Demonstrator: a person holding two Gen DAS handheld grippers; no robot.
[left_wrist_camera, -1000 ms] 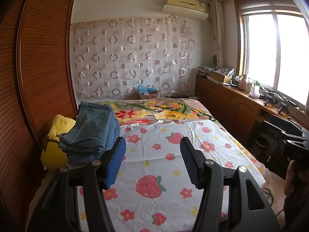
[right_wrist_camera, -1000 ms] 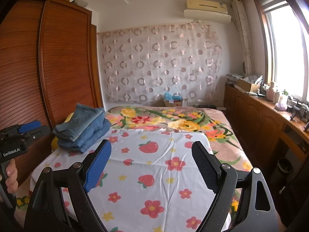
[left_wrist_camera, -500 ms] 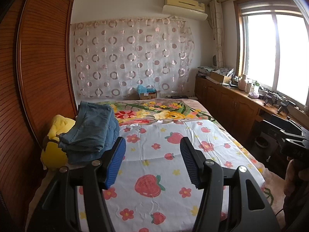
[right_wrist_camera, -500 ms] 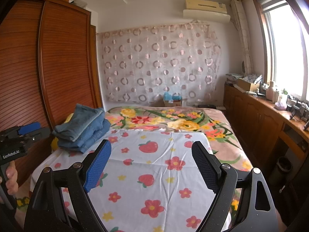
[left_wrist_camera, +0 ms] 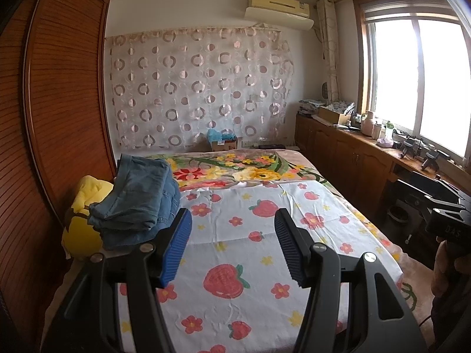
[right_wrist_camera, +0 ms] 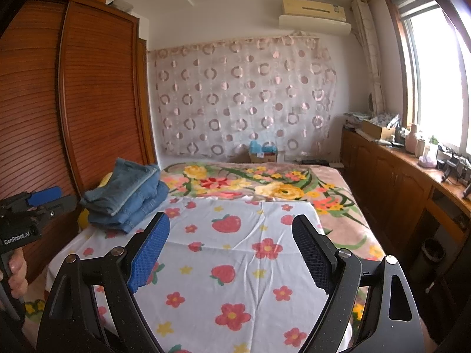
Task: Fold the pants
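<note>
We held both tools over the near end of the bed (left_wrist_camera: 294, 220), the left tool (left_wrist_camera: 232, 247) and right tool (right_wrist_camera: 231, 253) each with its jaws spread apart and gripping nothing. The jeans (left_wrist_camera: 138, 203) lay in a stack at the bed's left edge, partly on a yellow pillow (left_wrist_camera: 85, 214). By our judgement, the stack looked already folded, so we needed to grip only the top pair cleanly, keeping the layers beneath undisturbed.

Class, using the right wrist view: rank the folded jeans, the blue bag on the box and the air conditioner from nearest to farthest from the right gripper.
1. Folded jeans, left on the bed, nearest the right gripper.
2. Blue bag, on the box beyond the bed's far end.
3. Air conditioner, high on the far wall.
</note>
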